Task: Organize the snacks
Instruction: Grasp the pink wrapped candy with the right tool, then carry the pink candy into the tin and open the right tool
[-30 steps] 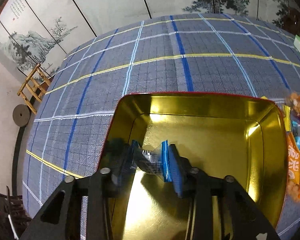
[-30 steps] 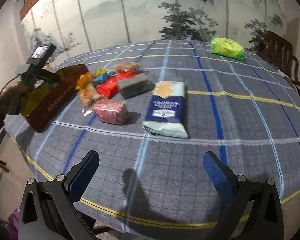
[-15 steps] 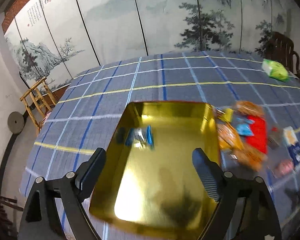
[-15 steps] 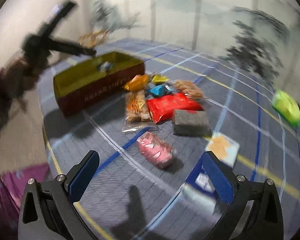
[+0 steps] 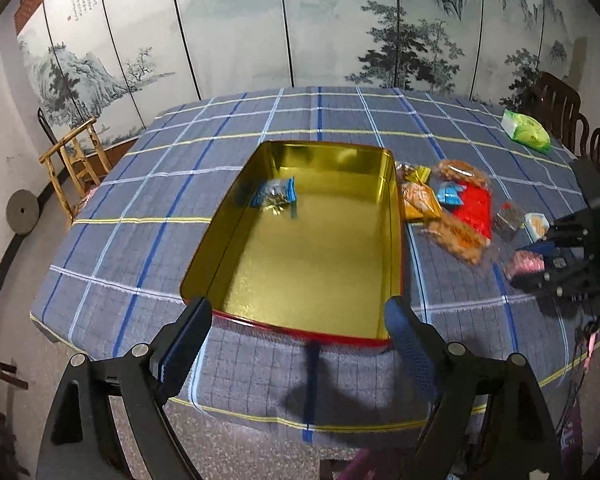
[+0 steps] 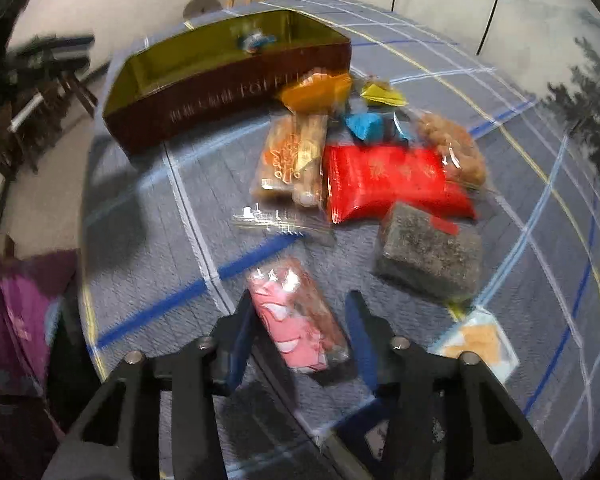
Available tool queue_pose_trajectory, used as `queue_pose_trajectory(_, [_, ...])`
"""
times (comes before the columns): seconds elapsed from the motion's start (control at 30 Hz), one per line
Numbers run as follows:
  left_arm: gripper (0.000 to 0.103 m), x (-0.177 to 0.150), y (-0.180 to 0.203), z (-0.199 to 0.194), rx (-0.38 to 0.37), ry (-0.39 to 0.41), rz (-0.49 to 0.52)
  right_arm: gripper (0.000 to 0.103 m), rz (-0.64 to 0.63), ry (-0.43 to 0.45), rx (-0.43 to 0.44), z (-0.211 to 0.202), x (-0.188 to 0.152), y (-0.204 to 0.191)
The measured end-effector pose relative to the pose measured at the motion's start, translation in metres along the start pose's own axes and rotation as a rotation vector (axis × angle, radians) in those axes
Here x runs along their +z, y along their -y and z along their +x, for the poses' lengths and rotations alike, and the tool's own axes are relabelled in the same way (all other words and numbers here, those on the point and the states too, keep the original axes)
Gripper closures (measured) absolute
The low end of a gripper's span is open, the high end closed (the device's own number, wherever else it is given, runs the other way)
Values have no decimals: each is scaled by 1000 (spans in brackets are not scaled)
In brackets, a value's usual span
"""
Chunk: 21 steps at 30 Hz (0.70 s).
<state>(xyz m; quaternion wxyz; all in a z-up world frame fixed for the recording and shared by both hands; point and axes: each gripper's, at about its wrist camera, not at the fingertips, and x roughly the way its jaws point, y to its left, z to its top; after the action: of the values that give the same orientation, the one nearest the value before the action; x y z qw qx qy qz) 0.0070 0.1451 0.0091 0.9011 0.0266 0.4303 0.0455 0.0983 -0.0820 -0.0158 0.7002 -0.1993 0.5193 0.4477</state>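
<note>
Painted screen panels stand behind a table (image 5: 260,128) under a blue plaid cloth. On it, the gold-lined tin (image 5: 394,240) holds a single blue-wrapped snack (image 5: 274,196); everything else lies just beside the tin: orange packet (image 6: 316,90), red bag (image 6: 384,180), grey block (image 6: 430,254) and others. The left gripper (image 5: 296,344) hangs spread and empty near the tin. The right gripper (image 6: 300,330) has just been closing its jaws around the pink packet (image 6: 296,316); contact is unclear. Most sorting remains.

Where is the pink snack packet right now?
In the right wrist view the pink snack packet lies on the tablecloth between the right gripper's closing jaws, near the grey block, below the red packet.
</note>
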Motion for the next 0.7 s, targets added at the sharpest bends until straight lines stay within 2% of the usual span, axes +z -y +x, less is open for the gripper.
queue_pose_trajectory(0.1, [17,-3,1,-1,-20,-4,-9,78,85,-33,33,-2,4,6])
queue_pose_trajectory(0.2, [17,-5,-1,-5,-47,7,-26,78,149,-37,59,-7,2,2])
queue_pose_trajectory(0.37, [17,-11,-2,-13,-69,20,-35,78,210,70,85,-32,4,-25])
queue_pose_trajectory(0.43, [17,-13,-4,-17,-76,30,-45,78,230,152,114,-47,12,-37])
queue_pose_trajectory(0.57, [17,-17,-8,-22,-95,36,-70,78,234,258,161,-61,53,-52])
queue_pose_trajectory(0.7, [17,-21,-14,-27,-92,45,-87,78,221,291,159,-59,105,-61])
